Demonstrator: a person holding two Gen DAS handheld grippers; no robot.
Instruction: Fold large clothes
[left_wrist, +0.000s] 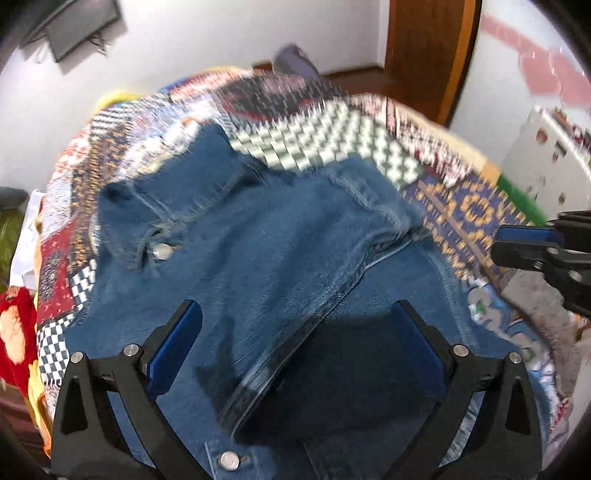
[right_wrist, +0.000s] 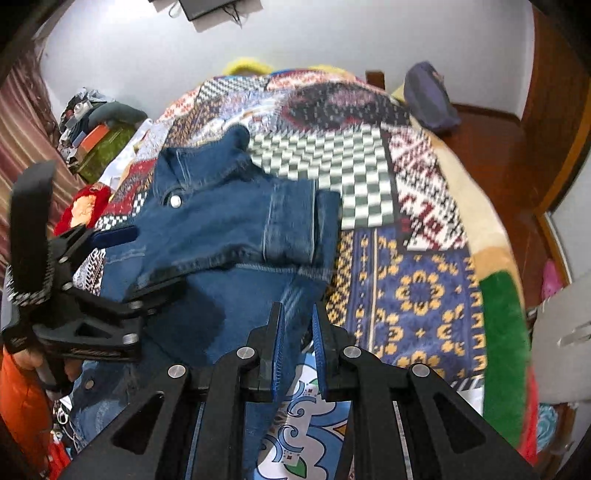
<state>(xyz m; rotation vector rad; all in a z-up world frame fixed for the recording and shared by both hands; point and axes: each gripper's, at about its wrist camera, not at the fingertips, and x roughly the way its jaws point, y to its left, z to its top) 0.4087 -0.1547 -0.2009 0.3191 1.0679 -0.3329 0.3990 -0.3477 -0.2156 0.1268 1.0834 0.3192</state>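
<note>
Wide bare patchwork blanket (right_wrist: 417, 288) right of the denim jacket (right_wrist: 221, 229), open for passage. Left side crowded: left gripper (right_wrist: 122, 258) over the denim, clutter pile (right_wrist: 92, 125) beyond the blanket's edge.

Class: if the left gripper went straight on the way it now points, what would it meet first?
Probably the denim jacket: the open left gripper points down at its folded sleeve, though depth is unclear.

A bed covered by a patchwork blanket (right_wrist: 417, 291) carries everything. Its patches show green-and-white checks, blue with yellow flowers, and red-and-white patterns. A blue denim jacket (right_wrist: 225, 225) lies spread directly on the blanket, one sleeve folded across its body. At the far edge of the bed sits a purple-grey cushion (right_wrist: 428, 98).
</note>
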